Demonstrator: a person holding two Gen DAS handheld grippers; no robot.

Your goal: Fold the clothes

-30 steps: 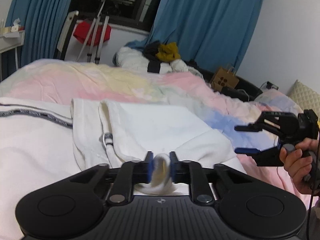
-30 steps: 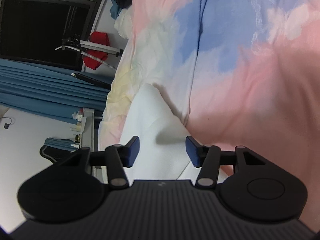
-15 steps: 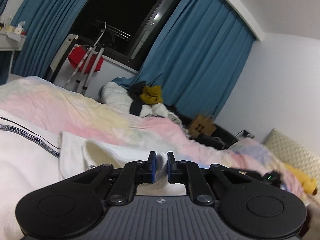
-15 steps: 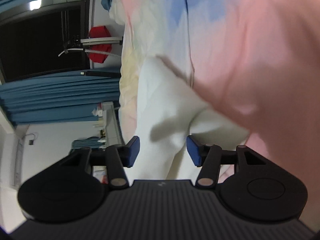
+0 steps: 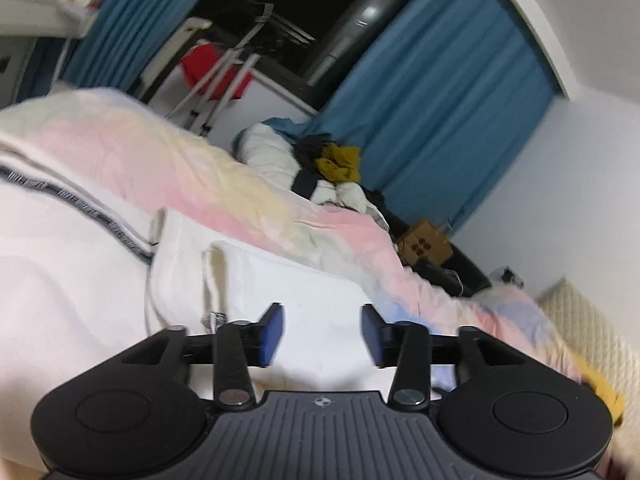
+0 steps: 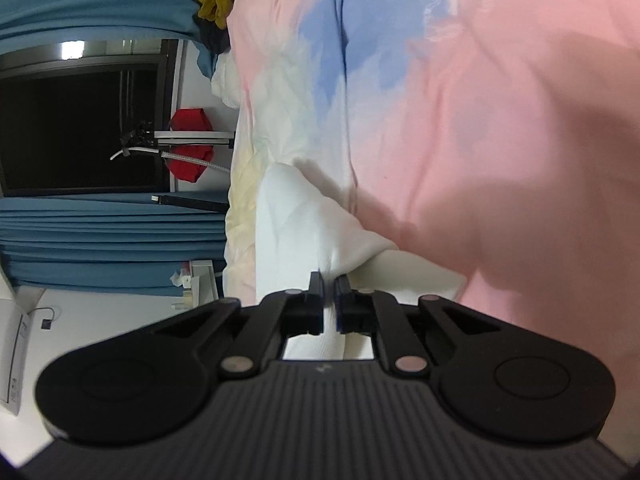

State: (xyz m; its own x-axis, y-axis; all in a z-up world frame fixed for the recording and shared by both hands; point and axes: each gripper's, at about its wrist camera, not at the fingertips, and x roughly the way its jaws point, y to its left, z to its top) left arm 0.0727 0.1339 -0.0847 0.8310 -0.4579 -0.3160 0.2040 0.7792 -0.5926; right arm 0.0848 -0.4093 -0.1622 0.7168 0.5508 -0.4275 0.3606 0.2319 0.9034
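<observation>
Left gripper angled slightly down, view rolled – jaws apart and opening, blue pads clear of any contact, nothing pinched between them. Right gripper rolled on its side, pointing a bit downward – jaws clamped nearly together on a fold of white garment.

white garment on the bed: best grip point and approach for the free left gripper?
Take the thin outer hem of the white garment, low and level from the near side; flat cloth only gives an edge to pinch. The left gripper is opening with nothing pinched. The right gripper is already shut on another edge.
</observation>
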